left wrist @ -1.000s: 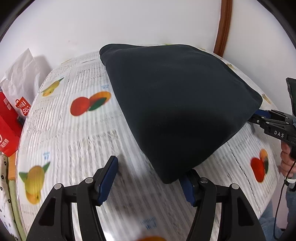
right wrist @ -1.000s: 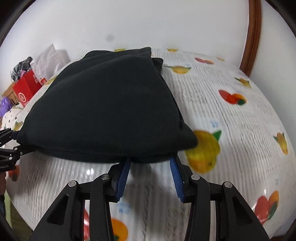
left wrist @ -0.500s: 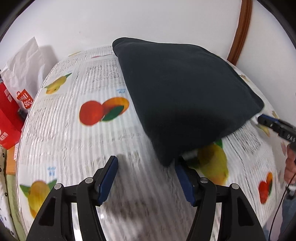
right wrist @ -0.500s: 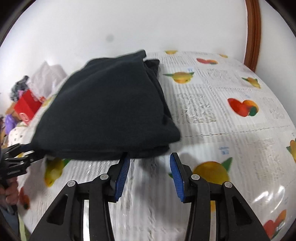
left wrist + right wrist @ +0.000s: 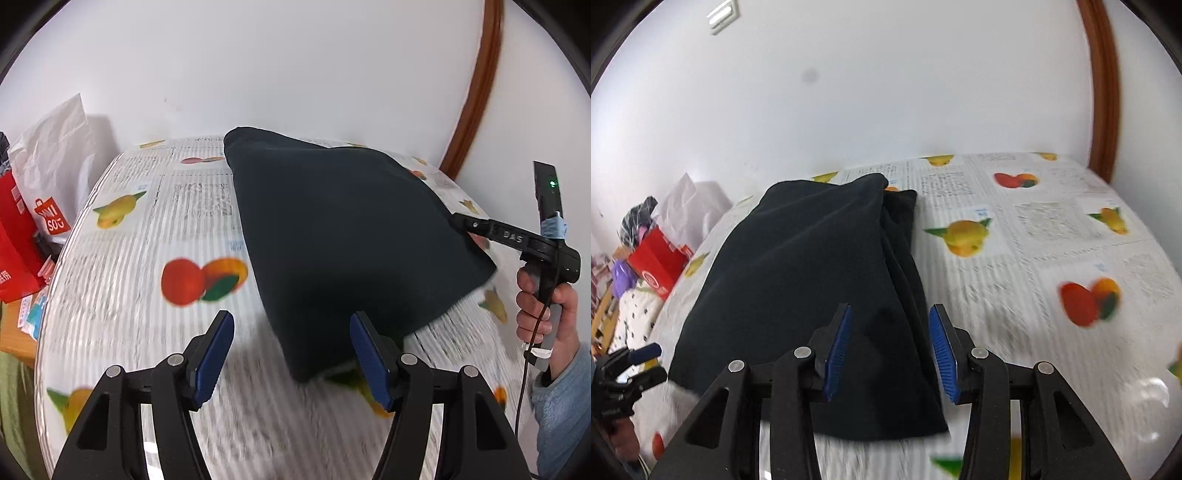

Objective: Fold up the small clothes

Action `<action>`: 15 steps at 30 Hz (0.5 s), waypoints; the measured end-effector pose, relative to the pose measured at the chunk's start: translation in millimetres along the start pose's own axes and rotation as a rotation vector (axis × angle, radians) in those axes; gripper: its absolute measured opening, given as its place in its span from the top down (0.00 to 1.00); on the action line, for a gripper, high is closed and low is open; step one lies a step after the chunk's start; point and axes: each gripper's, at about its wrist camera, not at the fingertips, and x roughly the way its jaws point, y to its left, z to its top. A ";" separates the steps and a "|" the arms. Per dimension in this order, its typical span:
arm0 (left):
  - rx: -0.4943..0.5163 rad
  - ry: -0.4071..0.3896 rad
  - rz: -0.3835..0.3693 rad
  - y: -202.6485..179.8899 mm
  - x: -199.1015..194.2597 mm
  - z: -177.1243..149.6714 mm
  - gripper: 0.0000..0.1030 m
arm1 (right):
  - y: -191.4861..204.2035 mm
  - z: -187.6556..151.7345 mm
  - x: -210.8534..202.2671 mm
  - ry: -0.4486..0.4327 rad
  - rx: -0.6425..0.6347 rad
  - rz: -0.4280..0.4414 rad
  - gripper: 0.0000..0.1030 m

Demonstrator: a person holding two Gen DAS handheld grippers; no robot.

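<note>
Right tongs point(image 5: 888, 347) now over folded black garment point(image 5: 812, 295), gaping, empty.

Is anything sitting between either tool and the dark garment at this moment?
Nothing visible does. The open left tool faces the dark garment with only bare fruit-print tablecloth beside its near corner, and the open right tool already hangs directly over the cloth.

A: What is the dark garment point(image 5: 343, 236) made of?
B: Soft matt cloth, slightly fleecy.
A: And the table point(image 5: 122, 280) cover?
B: Glossy printed plastic, ribbed, catching glare.
A: The fingers point(image 5: 837, 350)?
B: Ridged blue rubbery pads on matt black plastic, with shiny metal pins.
A: The white bag point(image 5: 55, 147)?
B: Crinkled paper.
</note>
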 end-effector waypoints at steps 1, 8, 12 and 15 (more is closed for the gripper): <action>-0.004 0.009 0.011 -0.3 6.8 4.7 0.39 | -0.3 3.1 7.3 0.020 0.006 0.002 0.93; -0.011 0.071 0.003 1.1 26.7 2.0 0.37 | -22.5 -6.2 2.6 -0.047 0.060 0.083 0.97; 0.006 0.062 0.022 -2.8 25.0 2.5 0.37 | -17.3 -8.8 -1.2 -0.033 0.058 0.038 0.96; 0.004 0.056 0.025 -3.1 24.9 3.8 0.37 | -12.3 -12.1 -22.3 -0.063 0.049 0.013 0.95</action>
